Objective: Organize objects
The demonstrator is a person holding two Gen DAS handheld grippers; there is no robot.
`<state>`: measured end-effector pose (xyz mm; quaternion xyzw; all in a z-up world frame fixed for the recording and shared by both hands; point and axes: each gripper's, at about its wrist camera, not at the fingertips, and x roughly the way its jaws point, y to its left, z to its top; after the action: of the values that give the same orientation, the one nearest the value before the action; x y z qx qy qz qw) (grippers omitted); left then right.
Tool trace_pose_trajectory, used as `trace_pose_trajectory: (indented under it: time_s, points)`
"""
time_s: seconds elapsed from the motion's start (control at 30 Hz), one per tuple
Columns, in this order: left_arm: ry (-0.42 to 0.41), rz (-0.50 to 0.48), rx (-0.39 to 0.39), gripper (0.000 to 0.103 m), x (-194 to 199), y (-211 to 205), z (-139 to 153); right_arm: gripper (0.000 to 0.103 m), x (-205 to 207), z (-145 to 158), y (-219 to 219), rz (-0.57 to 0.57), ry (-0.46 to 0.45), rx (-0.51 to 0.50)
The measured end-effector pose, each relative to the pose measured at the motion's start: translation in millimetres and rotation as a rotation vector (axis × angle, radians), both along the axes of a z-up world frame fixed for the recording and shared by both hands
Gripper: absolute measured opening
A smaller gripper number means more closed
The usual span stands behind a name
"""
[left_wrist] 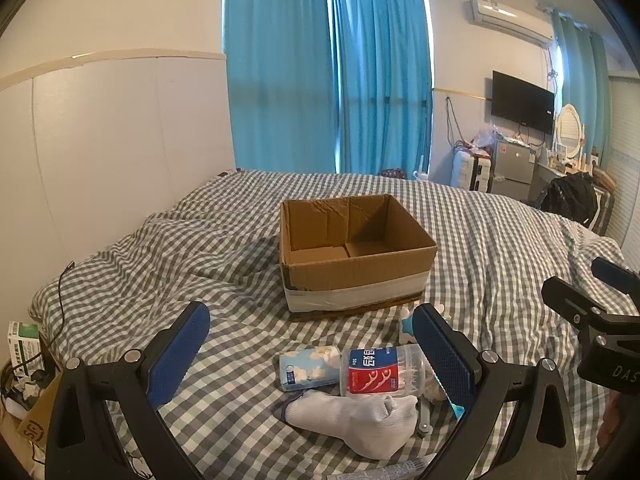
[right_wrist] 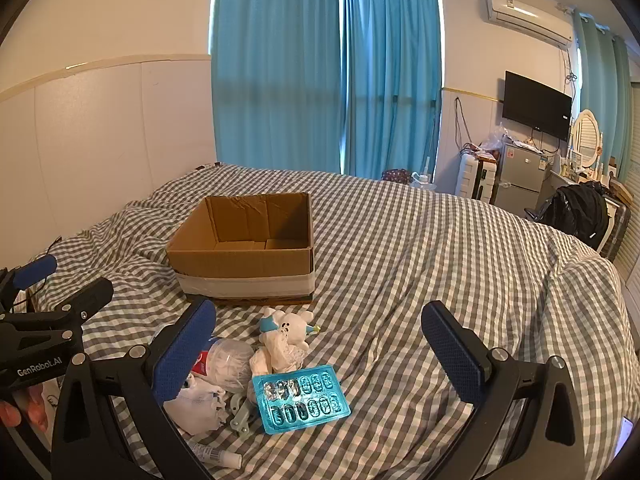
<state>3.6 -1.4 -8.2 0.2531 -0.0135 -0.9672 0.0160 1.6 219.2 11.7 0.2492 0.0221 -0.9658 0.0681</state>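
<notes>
An open cardboard box (left_wrist: pixel 352 256) stands empty on the checked bed; it also shows in the right wrist view (right_wrist: pixel 244 256). In front of it lies a pile: a tissue pack (left_wrist: pixel 308 368), a clear floss-pick jar with red label (left_wrist: pixel 380 372), a white sock (left_wrist: pixel 360 416), a white plush toy (right_wrist: pixel 286 332), a blue blister tray (right_wrist: pixel 300 398), a small tube (right_wrist: pixel 216 456) and a pale green clip (right_wrist: pixel 240 416). My left gripper (left_wrist: pixel 312 340) is open above the pile. My right gripper (right_wrist: pixel 318 340) is open above the tray and plush.
The checked duvet (right_wrist: pixel 440 272) covers the whole bed. A white headboard wall (left_wrist: pixel 100 140) is on the left. Blue curtains (left_wrist: pixel 328 80), a fridge (right_wrist: pixel 520 172), a TV (right_wrist: pixel 536 106) and a black backpack on a chair (right_wrist: pixel 576 208) stand beyond the bed. Boxes (left_wrist: pixel 24 348) sit by the bed's left edge.
</notes>
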Motion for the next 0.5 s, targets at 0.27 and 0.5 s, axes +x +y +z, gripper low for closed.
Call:
trace_pose_trajectory:
  time_s: [0.27, 0.5]
  points:
    - [0.0, -0.012, 0.002, 0.103, 1.7, 1.5, 0.1, 0.103, 2.9, -0.3, -0.2, 0.0, 0.004, 0.001]
    - [0.009, -0.02, 0.006, 0.103, 3.4, 1.9, 4.4, 0.103, 6.2, 0.9, 1.4, 0.0, 0.007, 0.0]
